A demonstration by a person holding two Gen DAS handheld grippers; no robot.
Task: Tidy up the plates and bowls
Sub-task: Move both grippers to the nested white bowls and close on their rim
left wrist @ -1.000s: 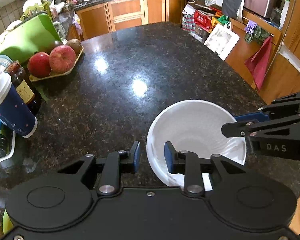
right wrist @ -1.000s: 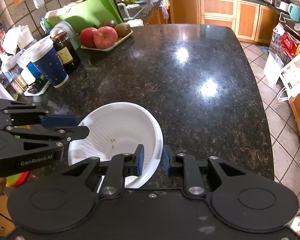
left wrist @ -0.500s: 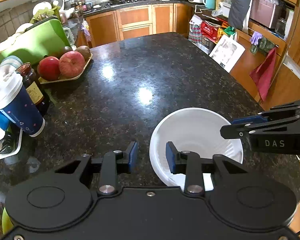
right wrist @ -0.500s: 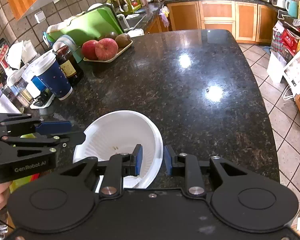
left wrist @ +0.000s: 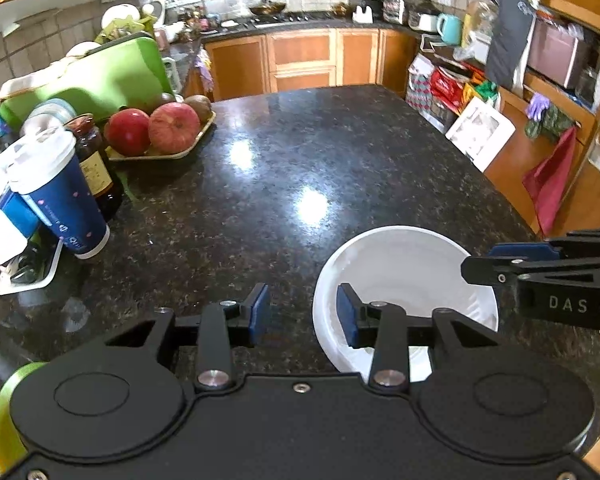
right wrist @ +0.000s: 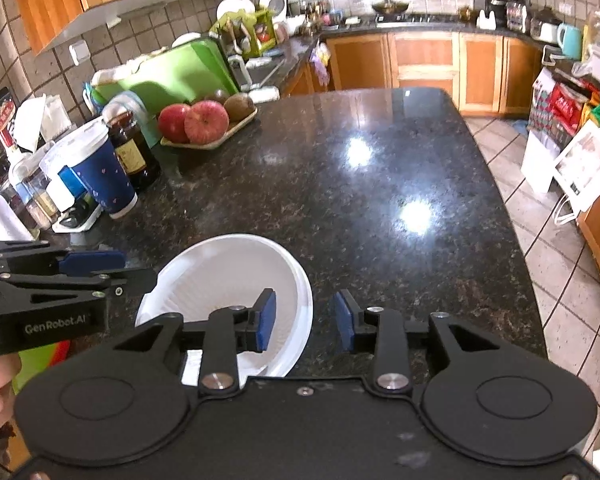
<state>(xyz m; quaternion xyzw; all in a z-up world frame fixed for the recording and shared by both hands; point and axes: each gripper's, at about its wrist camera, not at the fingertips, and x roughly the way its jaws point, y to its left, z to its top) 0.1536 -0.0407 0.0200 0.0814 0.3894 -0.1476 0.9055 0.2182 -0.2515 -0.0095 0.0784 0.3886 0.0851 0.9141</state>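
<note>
A white bowl (left wrist: 404, 276) sits on the dark granite counter (left wrist: 284, 168) near its front edge; it also shows in the right wrist view (right wrist: 228, 276). My left gripper (left wrist: 303, 314) is open, its jaws astride the bowl's left rim, one pad inside and one outside. My right gripper (right wrist: 305, 320) is open, its jaws astride the bowl's right rim. Neither pad visibly presses the rim. A plate may lie under the bowl; I cannot tell.
At the counter's left stand a blue paper cup (left wrist: 58, 196), a dark jar (left wrist: 96, 164) and a tray of apples (left wrist: 160, 132). A green board (left wrist: 88, 76) leans behind them. The counter's right edge drops to a tiled floor (right wrist: 556, 240).
Both grippers have opened wider around the bowl's rim. Both cameras have pulled back and risen slightly. The bowl has stayed on the counter.
</note>
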